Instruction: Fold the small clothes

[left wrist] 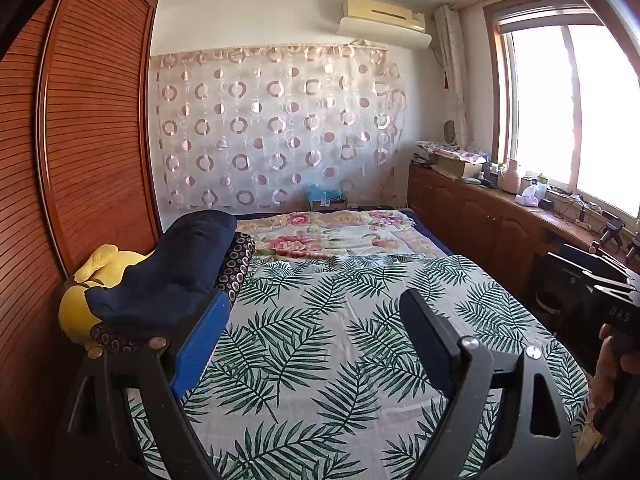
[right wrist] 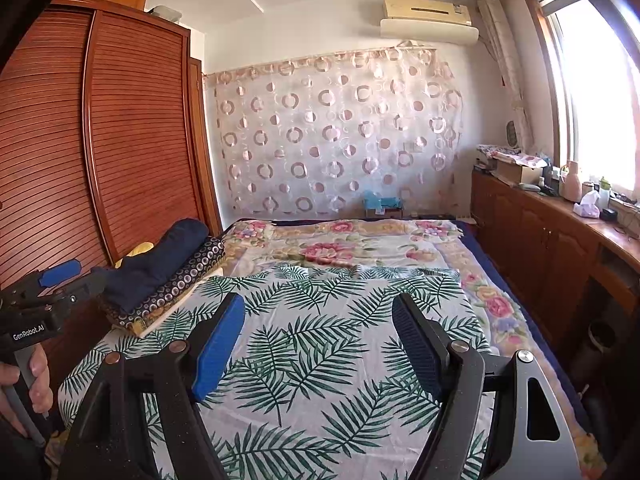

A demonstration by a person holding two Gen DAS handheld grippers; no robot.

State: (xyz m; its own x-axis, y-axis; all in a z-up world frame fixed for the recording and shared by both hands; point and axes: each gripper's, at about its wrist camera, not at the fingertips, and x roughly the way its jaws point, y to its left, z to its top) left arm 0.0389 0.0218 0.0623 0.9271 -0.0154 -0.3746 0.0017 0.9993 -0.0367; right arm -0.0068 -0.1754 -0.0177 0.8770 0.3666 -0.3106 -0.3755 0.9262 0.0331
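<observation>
Through my left wrist camera I am holding my left gripper [left wrist: 316,344] with its jaws spread wide and gripping nothing, hovering over the leaf-print sheet [left wrist: 352,344] that is covering the near end of the bed [left wrist: 428,236]. The stack of folded clothes [left wrist: 172,276], navy on top with a ring-patterned piece under it, is lying at the bed's left edge just beyond my blue pad, beside a yellow plush toy [left wrist: 80,304]. I am judging that swinging left carelessly could knock that stack over or drag its top piece loose, and that closing low could pinch the sheet itself. No loose garment is showing, so I cannot tell what I am meant to fold next. A cardboard box [left wrist: 326,198] is sitting past the bed's far edge with something blue in it; I cannot make out what. Through my right wrist camera my right gripper [right wrist: 320,348] is likewise gaping wide and empty above the sheet, the stack lying at the left edge, well apart from it, and my left hand [right wrist: 28,380] is holding the other tool near the bed's near left corner, where the two tools could collide.
</observation>
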